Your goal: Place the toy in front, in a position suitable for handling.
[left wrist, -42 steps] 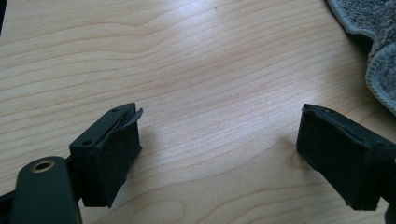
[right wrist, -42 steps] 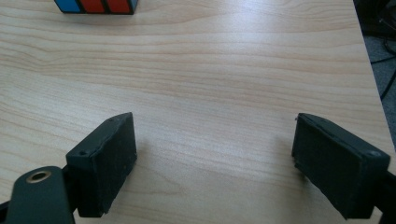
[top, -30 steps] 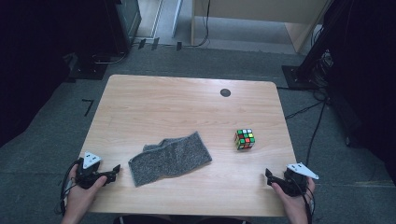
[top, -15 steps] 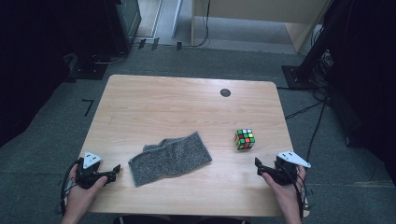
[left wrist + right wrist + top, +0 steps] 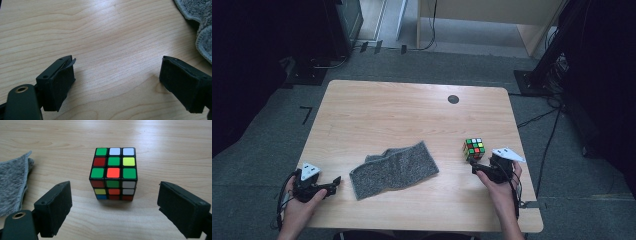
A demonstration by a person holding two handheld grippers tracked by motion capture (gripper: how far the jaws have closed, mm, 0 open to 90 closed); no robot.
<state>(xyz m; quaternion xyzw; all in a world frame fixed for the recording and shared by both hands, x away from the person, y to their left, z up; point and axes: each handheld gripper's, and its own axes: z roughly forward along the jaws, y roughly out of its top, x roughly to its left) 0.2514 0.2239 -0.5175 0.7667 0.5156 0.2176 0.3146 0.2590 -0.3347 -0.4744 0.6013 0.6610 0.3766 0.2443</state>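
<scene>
The puzzle cube (image 5: 474, 148) sits on the right part of the wooden table (image 5: 402, 110), its top showing green, white, red, yellow and orange stickers. The right gripper (image 5: 479, 168) is just beside it, on the side nearer the person, pointing at it; its 2 jaws stand wide apart with the cube ahead of them, not between the pads, and nothing is held. A grey cloth (image 5: 393, 169) lies rumpled near the table's middle, well apart from the cube. The left gripper (image 5: 332, 186) rests at the near left edge, jaws wide open over bare wood, close to the cloth's corner.
</scene>
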